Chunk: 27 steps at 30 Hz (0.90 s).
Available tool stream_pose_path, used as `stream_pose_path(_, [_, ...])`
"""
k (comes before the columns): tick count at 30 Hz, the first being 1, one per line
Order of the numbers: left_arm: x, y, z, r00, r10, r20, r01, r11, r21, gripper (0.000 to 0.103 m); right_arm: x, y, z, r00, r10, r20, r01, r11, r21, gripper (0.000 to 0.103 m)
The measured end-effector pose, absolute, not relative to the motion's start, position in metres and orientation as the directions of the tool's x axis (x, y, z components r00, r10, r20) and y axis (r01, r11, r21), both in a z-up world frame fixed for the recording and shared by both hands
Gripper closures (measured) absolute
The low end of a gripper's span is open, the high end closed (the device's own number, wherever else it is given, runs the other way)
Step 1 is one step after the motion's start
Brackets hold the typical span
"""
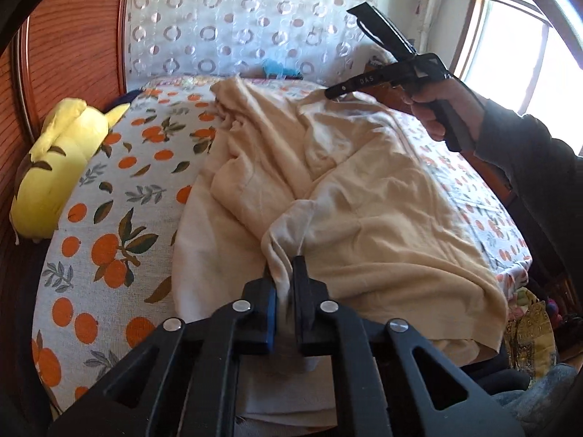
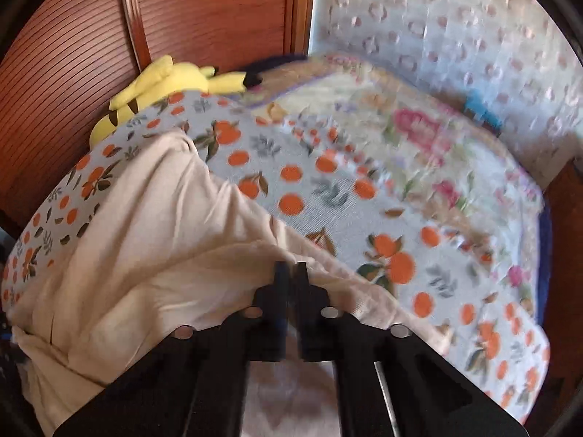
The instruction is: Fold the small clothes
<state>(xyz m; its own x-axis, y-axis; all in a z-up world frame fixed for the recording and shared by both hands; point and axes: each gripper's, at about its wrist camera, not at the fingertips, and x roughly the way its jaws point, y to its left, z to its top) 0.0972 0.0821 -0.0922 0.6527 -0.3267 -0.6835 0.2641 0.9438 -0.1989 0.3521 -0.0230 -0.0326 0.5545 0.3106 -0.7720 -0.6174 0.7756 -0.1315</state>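
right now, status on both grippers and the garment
Left gripper shut on cream garment. Right gripper shut on its edge. Yellow plush off to the side, clear.

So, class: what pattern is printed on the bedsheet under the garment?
Oranges with leaves on the pale bedsheet, clearest in the left wrist view.

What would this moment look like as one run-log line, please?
left gripper: shut on garment | right gripper: shut on garment edge | garment: rumpled on bed

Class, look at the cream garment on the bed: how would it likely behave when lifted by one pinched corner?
The cream garment probably flops and drapes; it lies in soft wrinkles. It seems light, since the left tool bunches a thin fold easily. It may slide over the orange-print bedspread rather than stay put.
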Motion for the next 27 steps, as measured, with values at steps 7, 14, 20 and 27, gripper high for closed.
stream_pose_path(7, [0.061,0.098,-0.064,0.711,-0.365,-0.601,0.263,0.931,-0.254,0.098,0.313,-0.011,0.019,0.696,0.388,-0.605,-0.59,0.789,-0.173,0.102])
stream_pose_path(14, [0.034,0.135,-0.06,0.732,-0.329,-0.597,0.188,0.939,-0.287,0.099,0.303,0.042,0.025,0.708,0.434,-0.557,-0.612,0.771,-0.177,0.102])
stream_pose_path(20, [0.028,0.161,-0.075,0.723,-0.268,-0.636,0.105,0.953,-0.283,0.099,0.313,0.074,-0.011,0.696,0.424,-0.579,-0.623,0.758,-0.193,0.102])
stream_pose_path(27, [0.037,0.162,-0.086,0.7,-0.21,-0.682,0.071,0.971,-0.227,0.089,0.315,0.057,-0.006,0.665,0.418,-0.619,-0.624,0.766,-0.153,0.051])
